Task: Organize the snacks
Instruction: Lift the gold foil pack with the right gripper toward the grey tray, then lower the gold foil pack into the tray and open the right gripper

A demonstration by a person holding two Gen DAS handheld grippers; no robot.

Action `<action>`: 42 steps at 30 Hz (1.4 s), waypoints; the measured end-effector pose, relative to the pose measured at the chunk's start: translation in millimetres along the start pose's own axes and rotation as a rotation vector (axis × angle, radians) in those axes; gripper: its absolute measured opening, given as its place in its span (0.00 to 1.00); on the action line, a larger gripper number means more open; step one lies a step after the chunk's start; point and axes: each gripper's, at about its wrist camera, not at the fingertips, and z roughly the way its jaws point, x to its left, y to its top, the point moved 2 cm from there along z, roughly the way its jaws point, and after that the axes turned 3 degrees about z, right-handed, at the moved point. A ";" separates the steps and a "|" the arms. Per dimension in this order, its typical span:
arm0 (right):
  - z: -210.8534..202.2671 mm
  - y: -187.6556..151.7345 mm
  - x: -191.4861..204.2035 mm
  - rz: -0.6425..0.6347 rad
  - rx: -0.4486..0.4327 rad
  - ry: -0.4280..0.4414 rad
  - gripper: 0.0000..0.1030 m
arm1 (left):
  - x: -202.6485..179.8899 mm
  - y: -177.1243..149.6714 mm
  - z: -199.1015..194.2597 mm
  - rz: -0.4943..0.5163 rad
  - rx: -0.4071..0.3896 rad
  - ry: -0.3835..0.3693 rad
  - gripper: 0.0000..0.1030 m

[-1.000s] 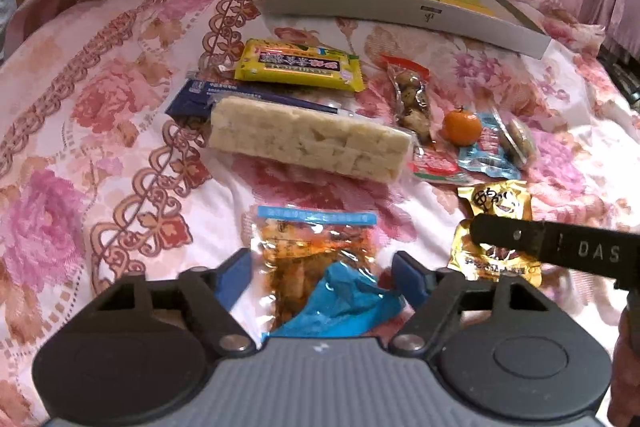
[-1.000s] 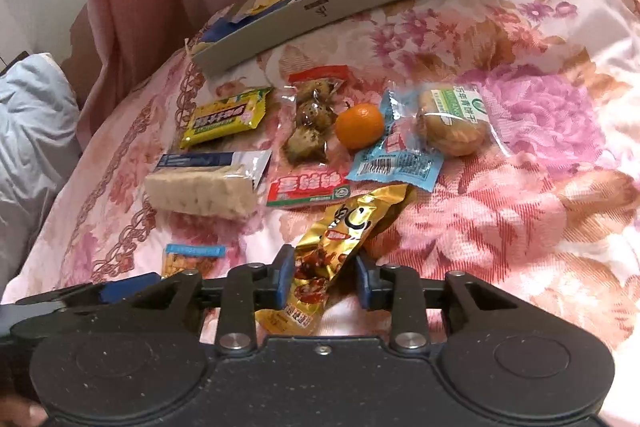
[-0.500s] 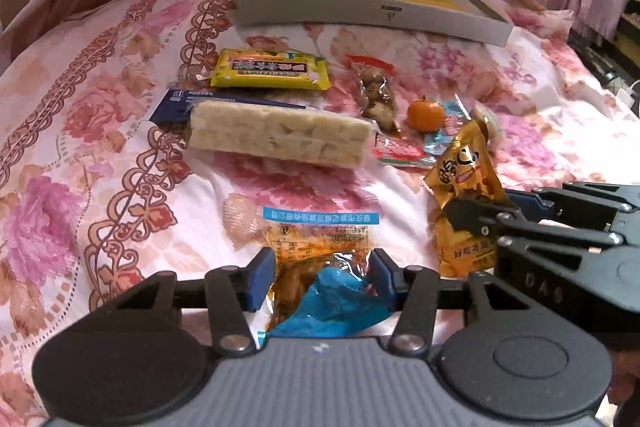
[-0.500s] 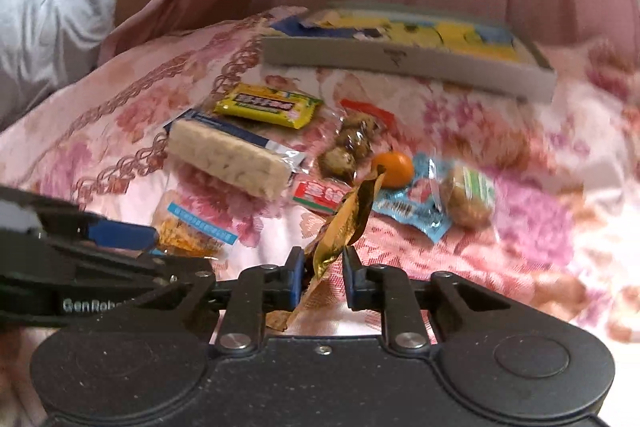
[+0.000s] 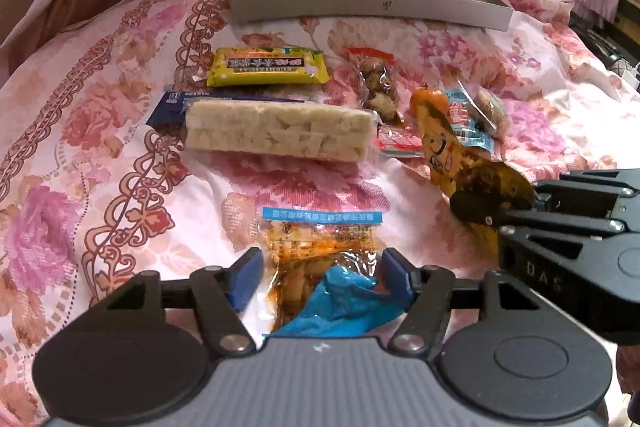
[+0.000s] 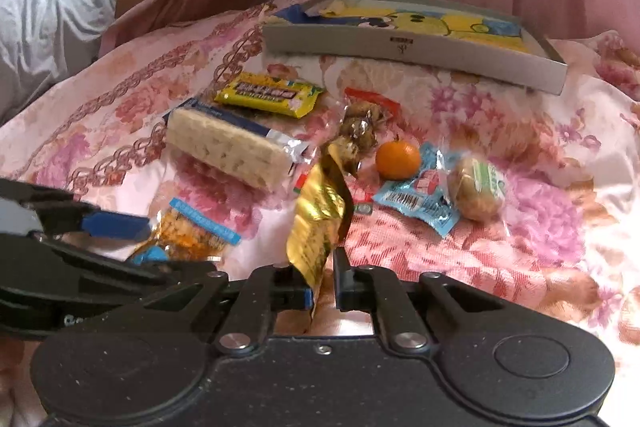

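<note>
Currently the gold snack packet (image 6: 318, 223) is being pinched by its lower edge in the right gripper (image 6: 322, 281) above the bed (image 6: 460, 251); slippage is being risked, while the orange pouch (image 5: 320, 255) is being straddled, ungrasped, by the spread left gripper (image 5: 320, 279)

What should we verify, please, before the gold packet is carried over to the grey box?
1. Right gripper shut on gold packet: ok.
2. Packet lifted off the bedspread: ok.
3. Grey box has room inside: cannot tell; only a cartoon sheet shows.
4. Left gripper holding anything: not ok; it is open around the blue-striped packet.
5. Orange clear of the packet: ok.
</note>
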 end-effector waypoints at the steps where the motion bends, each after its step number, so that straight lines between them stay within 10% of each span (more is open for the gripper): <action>1: 0.3 0.8 0.1 0.000 -0.007 -0.005 0.09 | -0.1 -0.2 0.2 0.000 0.001 0.000 0.68; 8: -3.8 2.1 5.6 -0.065 -0.059 -0.042 0.06 | -3.1 0.7 -3.7 0.022 -0.011 -0.003 0.53; 27: -33.3 29.0 -12.1 -0.065 -0.265 -0.103 0.06 | 9.3 15.7 -28.7 -0.194 -0.166 -0.072 0.52; 42: -3.1 89.6 -102.2 -0.006 -0.460 -0.195 0.07 | -20.5 159.7 -12.7 -0.194 -0.376 -0.047 0.52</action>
